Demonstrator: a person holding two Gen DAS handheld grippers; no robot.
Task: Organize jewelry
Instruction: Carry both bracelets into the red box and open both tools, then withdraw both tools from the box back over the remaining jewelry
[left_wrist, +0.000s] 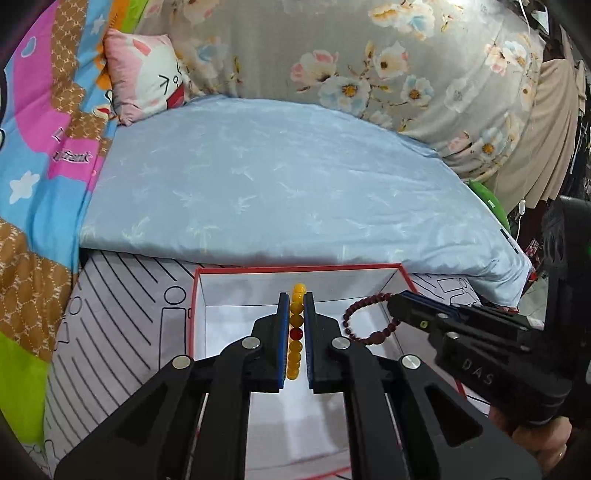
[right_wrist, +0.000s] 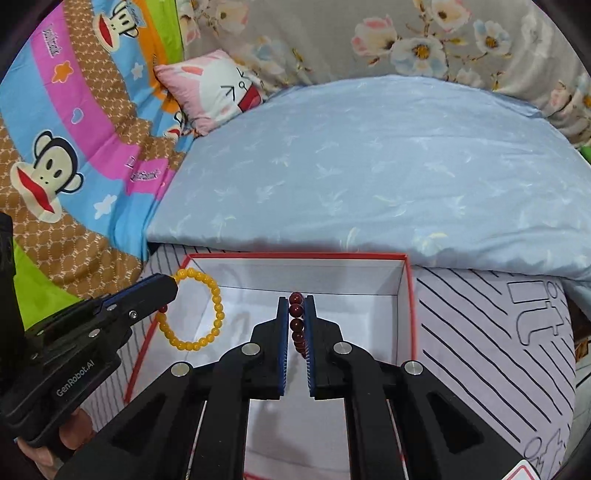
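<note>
My left gripper (left_wrist: 296, 295) is shut on a yellow bead bracelet (left_wrist: 295, 332) and holds it over an open red-edged white box (left_wrist: 402, 275). My right gripper (right_wrist: 296, 297) is shut on a dark red bead bracelet (right_wrist: 296, 325) and holds it over the same box (right_wrist: 406, 295). In the left wrist view the right gripper (left_wrist: 393, 301) comes in from the right with the dark red bracelet (left_wrist: 369, 321) hanging from it. In the right wrist view the left gripper (right_wrist: 173, 282) comes in from the left with the yellow bracelet (right_wrist: 218, 314) hanging as a loop.
The box stands on a grey sheet with black line drawings (left_wrist: 122, 321). Behind it lies a light blue pillow (left_wrist: 277, 184). A colourful cartoon quilt (right_wrist: 74, 147), a pink cushion (right_wrist: 218, 88) and a floral duvet (left_wrist: 406, 66) lie further back.
</note>
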